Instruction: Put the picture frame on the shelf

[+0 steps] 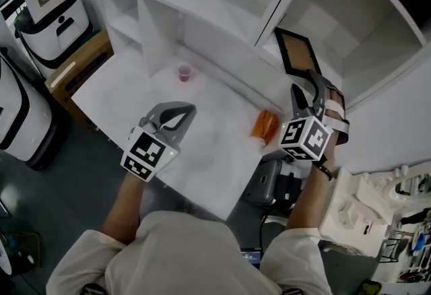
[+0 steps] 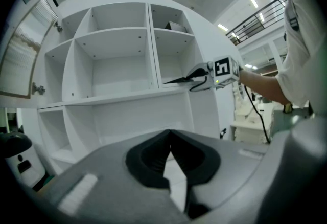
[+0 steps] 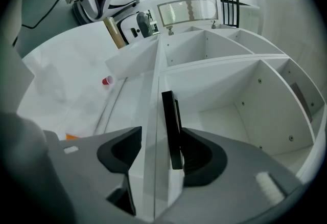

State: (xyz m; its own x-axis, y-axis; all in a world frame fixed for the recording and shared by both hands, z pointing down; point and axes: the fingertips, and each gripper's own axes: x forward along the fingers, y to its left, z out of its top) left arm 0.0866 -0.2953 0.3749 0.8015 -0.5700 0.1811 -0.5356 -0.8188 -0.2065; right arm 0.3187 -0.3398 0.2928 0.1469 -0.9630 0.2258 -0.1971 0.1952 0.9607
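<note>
The right claw [image 3: 162,130] is seen with its jaws apart. The picture frame [image 3: 171,126] sits edge-on between them, lying against one pad while the other pad stands clear of it, so no squeeze is being applied. The frame is already inside a compartment of the white shelf [image 1: 202,4], just past the upright divider. Whether it is fully settled on the board cannot be told from here.

The placing itself is judged all but done. What seems left is for the claw to be drawn back clear without the frame being dragged or tipped.

The left claw [image 2: 171,138] is held closed on nothing, out over the white bench [image 1: 222,152] and well away from the action. A small pink cup [image 1: 184,73] and an orange packet [image 1: 264,125] are left untouched on that bench.
</note>
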